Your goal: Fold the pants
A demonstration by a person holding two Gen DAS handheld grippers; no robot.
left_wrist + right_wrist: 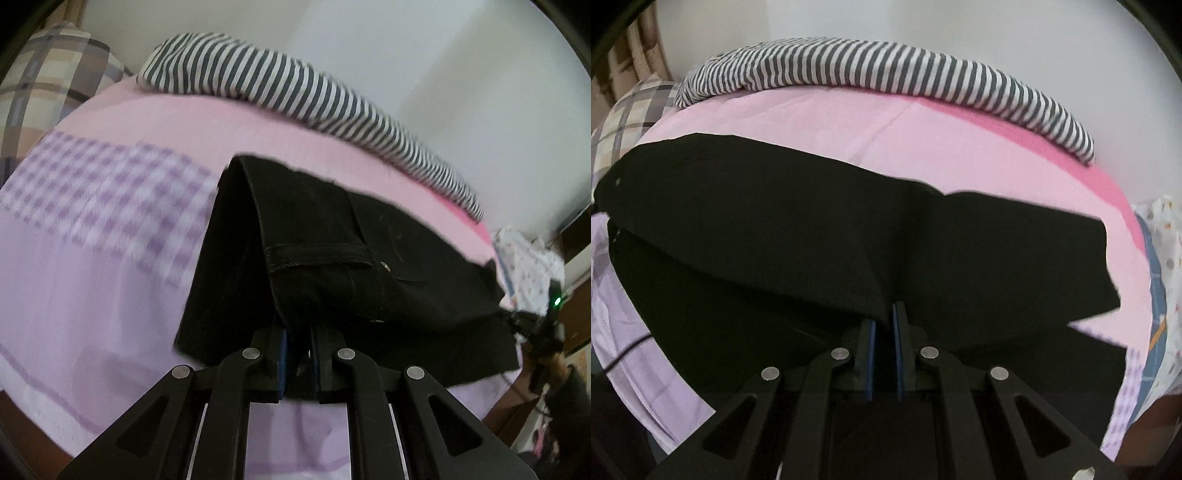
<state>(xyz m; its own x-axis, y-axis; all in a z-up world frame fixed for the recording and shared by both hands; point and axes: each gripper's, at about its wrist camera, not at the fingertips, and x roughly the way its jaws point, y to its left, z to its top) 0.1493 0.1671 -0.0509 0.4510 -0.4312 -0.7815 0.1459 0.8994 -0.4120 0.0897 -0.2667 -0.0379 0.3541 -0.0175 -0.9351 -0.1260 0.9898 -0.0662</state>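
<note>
The black pants (362, 258) hang lifted over the pink bed, folded lengthwise, with a pocket seam and rivets showing. My left gripper (298, 332) is shut on the pants' near edge by the pocket. In the right wrist view the pants (812, 221) fill the middle as a wide dark sheet. My right gripper (884, 314) is shut on a fold of the pants. The right gripper also shows at the far right of the left wrist view (546, 325), holding the other end.
The bed has a pink sheet (221, 122) and a lilac checked cover (103, 192). A black-and-white striped cloth (280, 77) lies along the far edge by the white wall. A plaid pillow (44, 85) is at the left. A patterned cloth (1160, 258) lies at the right.
</note>
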